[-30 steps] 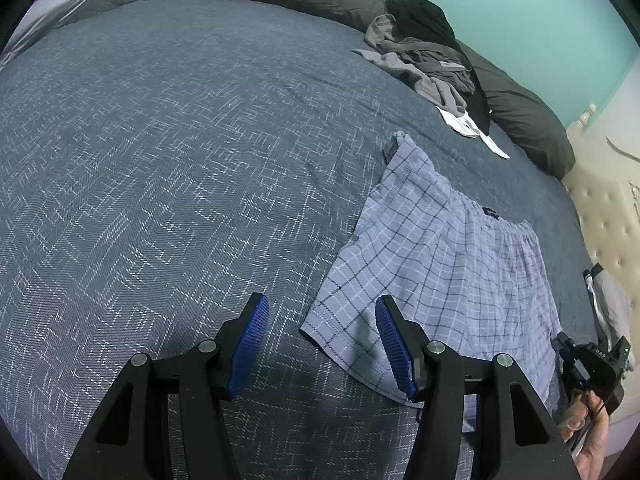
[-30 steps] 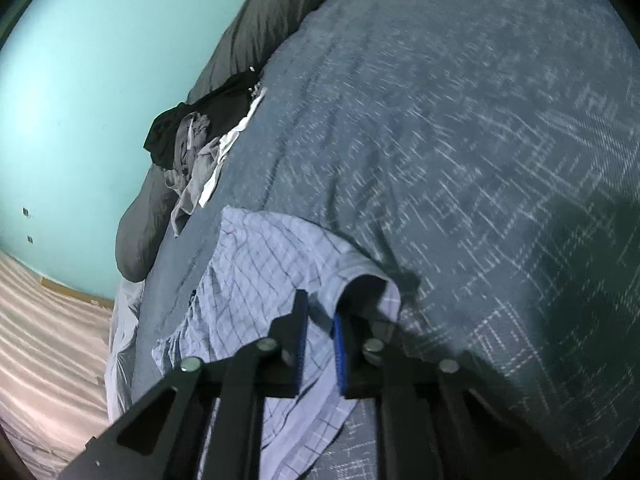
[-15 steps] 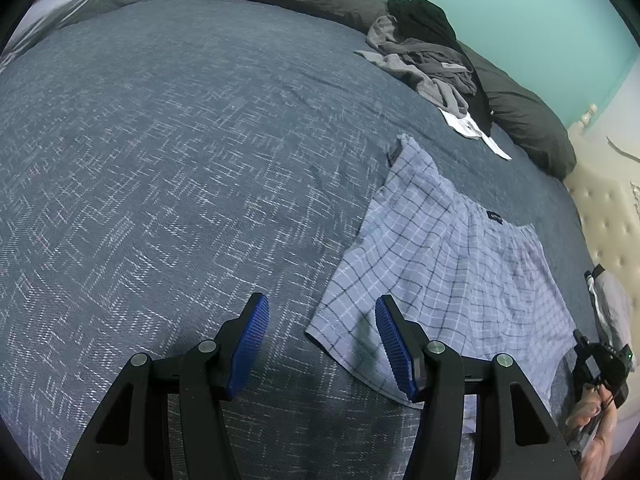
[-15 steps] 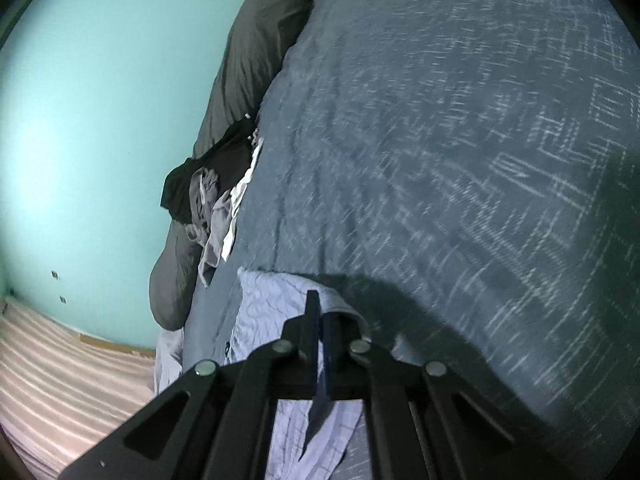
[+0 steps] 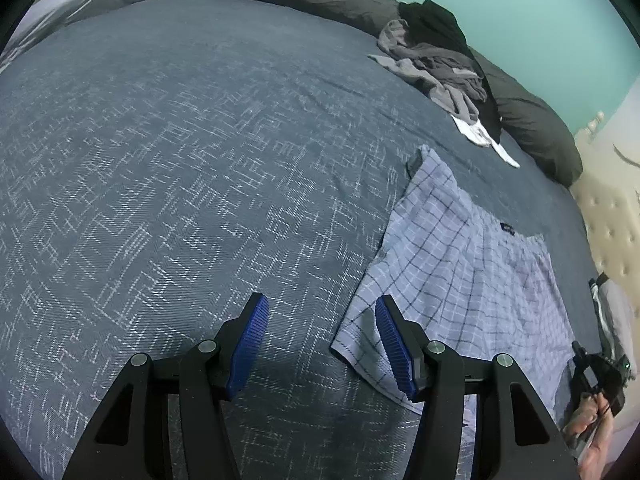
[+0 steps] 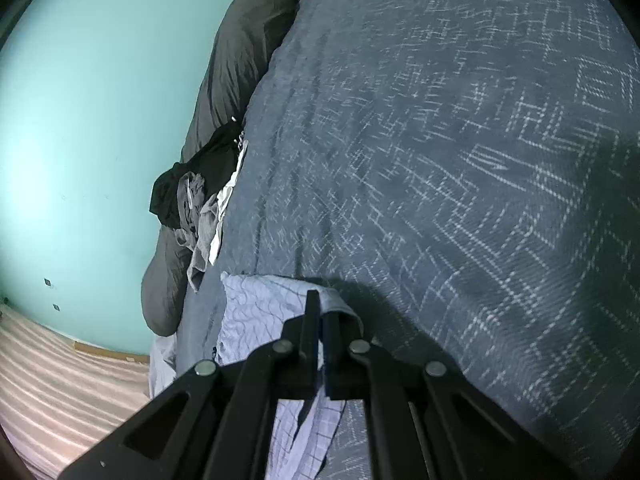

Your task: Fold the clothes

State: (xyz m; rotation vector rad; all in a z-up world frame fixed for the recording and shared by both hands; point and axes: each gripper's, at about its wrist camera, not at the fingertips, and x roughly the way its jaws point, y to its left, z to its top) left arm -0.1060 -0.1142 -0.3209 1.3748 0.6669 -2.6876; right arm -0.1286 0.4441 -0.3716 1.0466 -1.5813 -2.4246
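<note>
The plaid shorts [image 5: 460,280] lie spread on the blue bedspread [image 5: 180,160]; their small dark label is unreadable. The left gripper [image 5: 320,332] gapes wide, holding nothing, above their corner. The right gripper [image 6: 320,316] pinches their edge.

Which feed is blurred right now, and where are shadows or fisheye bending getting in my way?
Left wrist: sharp; bedspread bulges from fisheye, the open left gripper shadows the cloth below it. Right wrist: streaky blur across the bedspread, dark shadow beside the plaid shorts pinched in the right gripper, soft glare on the teal wall.
</note>
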